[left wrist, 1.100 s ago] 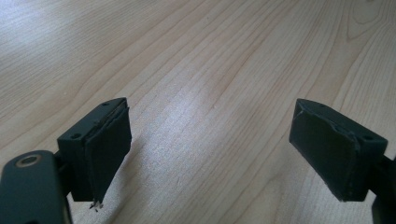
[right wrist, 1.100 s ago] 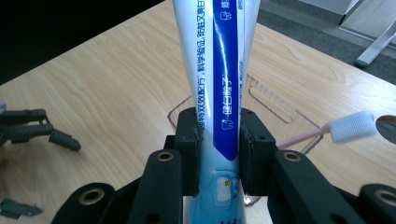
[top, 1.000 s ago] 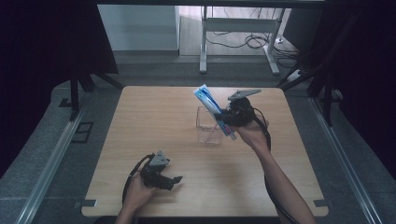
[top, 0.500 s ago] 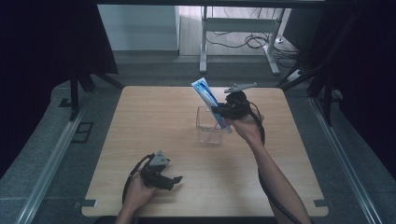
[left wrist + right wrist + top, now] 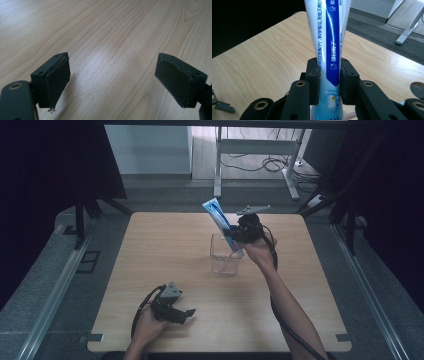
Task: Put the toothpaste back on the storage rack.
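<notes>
Two grippers: the right gripper [image 5: 328, 82] clamps a blue-and-white toothpaste tube [image 5: 221, 222] over a clear plastic cup [image 5: 224, 256]. The left gripper [image 5: 120, 82] rests open-jawed on the light wooden table [image 5: 165, 250].

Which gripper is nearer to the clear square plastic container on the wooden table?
Right. The right gripper hangs just above the clear square plastic container, shut on a blue and white tube. The left gripper lies open near the table's front edge, well apart from it.
</notes>
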`<state>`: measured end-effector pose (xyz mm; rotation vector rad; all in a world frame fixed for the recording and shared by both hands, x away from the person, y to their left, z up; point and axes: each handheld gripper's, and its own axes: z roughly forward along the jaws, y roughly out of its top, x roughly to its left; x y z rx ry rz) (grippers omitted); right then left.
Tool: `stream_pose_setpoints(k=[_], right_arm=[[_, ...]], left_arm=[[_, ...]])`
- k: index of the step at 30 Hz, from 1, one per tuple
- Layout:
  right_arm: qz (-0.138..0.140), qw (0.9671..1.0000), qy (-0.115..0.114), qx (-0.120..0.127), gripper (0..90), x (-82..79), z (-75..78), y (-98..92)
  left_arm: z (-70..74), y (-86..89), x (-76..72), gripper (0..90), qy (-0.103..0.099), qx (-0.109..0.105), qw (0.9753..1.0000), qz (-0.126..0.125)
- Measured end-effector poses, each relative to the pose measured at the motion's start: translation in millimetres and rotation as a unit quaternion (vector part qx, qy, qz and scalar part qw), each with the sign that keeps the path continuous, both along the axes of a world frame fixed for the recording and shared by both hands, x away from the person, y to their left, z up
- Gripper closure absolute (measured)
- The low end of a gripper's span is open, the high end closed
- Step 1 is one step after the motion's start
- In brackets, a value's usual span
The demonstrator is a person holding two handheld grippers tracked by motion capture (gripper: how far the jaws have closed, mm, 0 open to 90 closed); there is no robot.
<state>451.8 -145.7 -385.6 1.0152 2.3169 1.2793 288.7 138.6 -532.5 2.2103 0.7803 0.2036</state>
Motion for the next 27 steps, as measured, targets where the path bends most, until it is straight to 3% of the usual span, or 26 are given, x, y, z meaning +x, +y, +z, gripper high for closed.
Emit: stream_pose_setpoints(k=[17, 27], right_arm=[[0.002, 0.9997, -0.008, -0.024, 72.9, 10.8, -21.9, 15.2], [0.004, 0.9993, 0.000, -0.037, 72.8, 15.2, -36.2, 17.0]], left_arm=[[-0.7, -1.3, -0.2, 13.1, 0.000, 0.000, 1.0000, -0.002], [-1.3, -0.9, 0.2, 13.1, 0.002, 0.001, 1.0000, -0.002]])
